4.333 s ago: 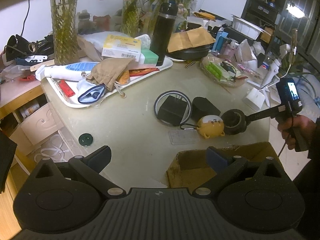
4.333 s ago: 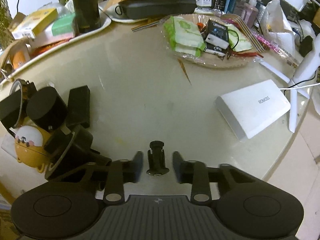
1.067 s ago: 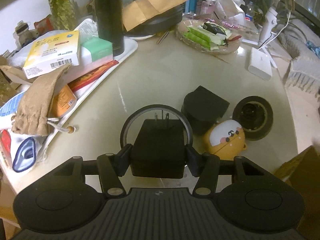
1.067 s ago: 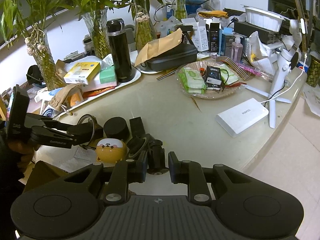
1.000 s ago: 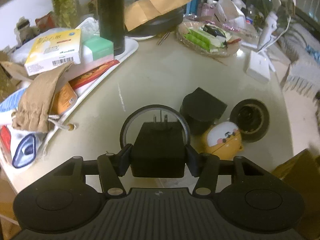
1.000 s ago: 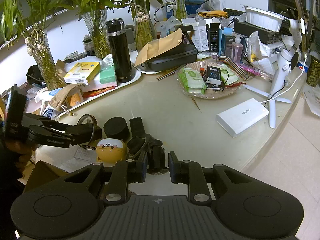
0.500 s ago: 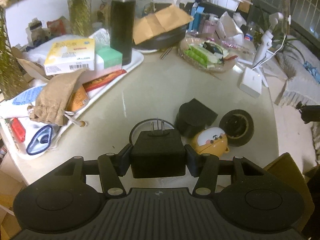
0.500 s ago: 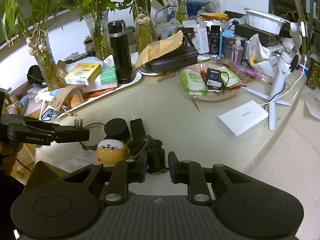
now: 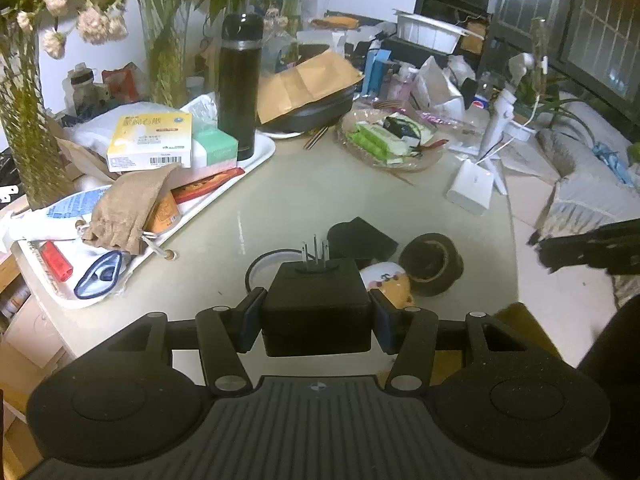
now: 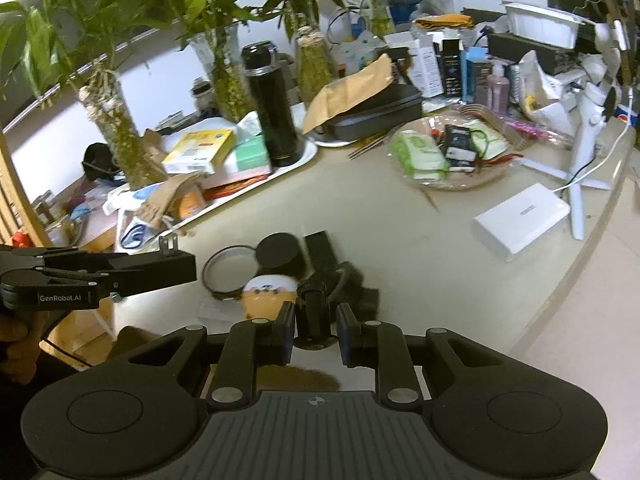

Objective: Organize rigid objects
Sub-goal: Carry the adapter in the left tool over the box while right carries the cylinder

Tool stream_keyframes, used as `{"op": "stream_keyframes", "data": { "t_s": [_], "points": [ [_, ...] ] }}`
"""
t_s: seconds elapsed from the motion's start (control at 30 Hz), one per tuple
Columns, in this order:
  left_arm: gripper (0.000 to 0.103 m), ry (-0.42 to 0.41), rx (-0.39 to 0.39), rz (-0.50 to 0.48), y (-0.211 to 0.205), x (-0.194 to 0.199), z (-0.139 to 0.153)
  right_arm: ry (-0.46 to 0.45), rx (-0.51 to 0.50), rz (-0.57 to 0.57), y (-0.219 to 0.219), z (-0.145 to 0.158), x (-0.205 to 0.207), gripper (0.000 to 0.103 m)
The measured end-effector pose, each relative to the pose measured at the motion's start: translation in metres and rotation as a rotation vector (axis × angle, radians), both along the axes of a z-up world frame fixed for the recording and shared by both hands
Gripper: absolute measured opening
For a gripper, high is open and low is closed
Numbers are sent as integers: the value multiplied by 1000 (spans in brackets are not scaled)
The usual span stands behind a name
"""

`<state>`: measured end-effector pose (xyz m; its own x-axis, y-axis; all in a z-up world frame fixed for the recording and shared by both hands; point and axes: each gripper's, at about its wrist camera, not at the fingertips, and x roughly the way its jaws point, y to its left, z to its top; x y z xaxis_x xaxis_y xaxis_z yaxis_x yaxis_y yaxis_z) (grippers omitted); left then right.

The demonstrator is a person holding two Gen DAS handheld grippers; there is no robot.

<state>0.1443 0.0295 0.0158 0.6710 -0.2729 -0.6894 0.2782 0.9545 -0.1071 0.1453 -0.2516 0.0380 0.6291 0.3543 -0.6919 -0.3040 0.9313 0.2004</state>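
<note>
The left gripper (image 9: 316,314) is clamped on a black plug adapter (image 9: 316,312), a squat matte block with metal prongs sticking up from its far face, held in the air clear of the tabletop (image 9: 312,196). The right gripper (image 10: 314,330) is clenched on a small black mount (image 10: 314,312), a stubby post with a round foot, also off the surface. Below them on the pale, glossy tabletop lie a dark ring (image 9: 264,264), a black cap (image 10: 278,254), a yellow toy (image 10: 266,296) with a cartoon face and a tape roll (image 9: 432,264), all close together. Further back a white tray (image 9: 256,160) carries boxes and a tall black flask (image 9: 239,84). Vases of greenery stand against the wall, and a white box (image 10: 522,220) sits near the edge.
</note>
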Motion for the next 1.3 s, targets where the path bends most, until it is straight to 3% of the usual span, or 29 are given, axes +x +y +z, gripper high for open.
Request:
{"op": "stream_keyframes", "data": {
  "t_s": [0.23,0.83,1.17,1.3],
  "points": [
    [53,-8,-23,-3,-5,-27,9,24,0,57,19,-3,-16,25],
    [53,57,49,98,-31,-82,9,123,-69,134,50,-31,-46,25],
    [53,134,62,180,-39,-86,-7,133,-72,126,49,-36,-46,25],
    [53,129,81,211,-43,-80,-17,131,-80,128,51,-37,-46,25]
  ]
}}
